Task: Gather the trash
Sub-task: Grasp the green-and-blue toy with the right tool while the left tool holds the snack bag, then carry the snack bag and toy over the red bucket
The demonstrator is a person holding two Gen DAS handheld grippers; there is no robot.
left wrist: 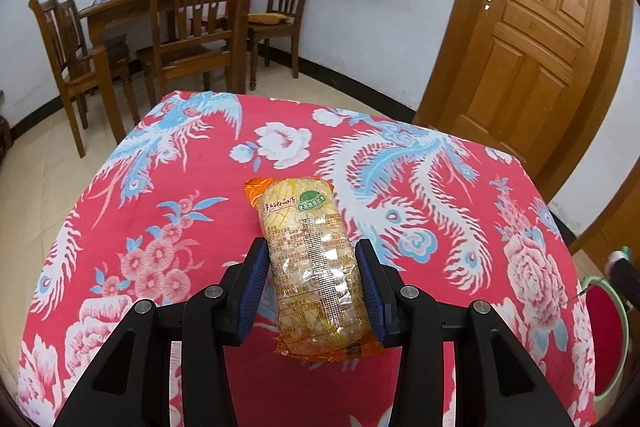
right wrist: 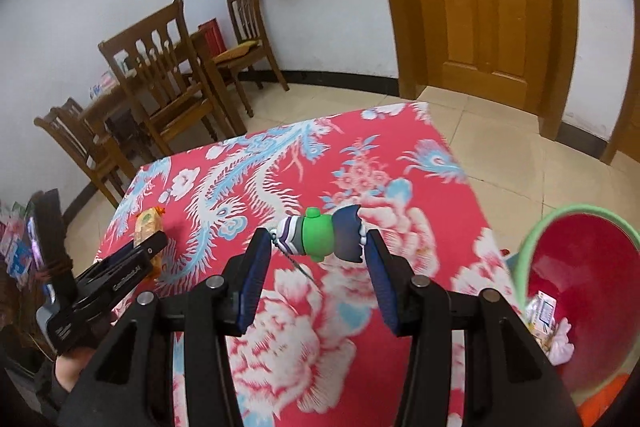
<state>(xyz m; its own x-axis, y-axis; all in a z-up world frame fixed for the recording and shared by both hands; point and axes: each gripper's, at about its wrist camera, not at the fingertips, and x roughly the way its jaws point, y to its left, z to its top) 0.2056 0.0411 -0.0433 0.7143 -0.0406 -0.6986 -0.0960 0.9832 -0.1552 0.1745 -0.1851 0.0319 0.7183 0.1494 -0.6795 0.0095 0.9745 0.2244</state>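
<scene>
In the left wrist view my left gripper (left wrist: 312, 255) is shut on a clear and orange snack packet (left wrist: 316, 259), with a pad on each side of it, over the red flowered tablecloth (left wrist: 200, 187). In the right wrist view my right gripper (right wrist: 318, 241) is shut on a small green, navy and striped toy figure (right wrist: 320, 239) and holds it above the cloth. The left gripper (right wrist: 132, 259) and the packet (right wrist: 148, 225) show at the left of that view.
A red bin with a green rim (right wrist: 576, 291) stands off the table's right side with scraps inside; it also shows in the left wrist view (left wrist: 608, 331). Wooden chairs (left wrist: 192, 27) and a table stand behind, a wooden door (left wrist: 528, 27) at the right.
</scene>
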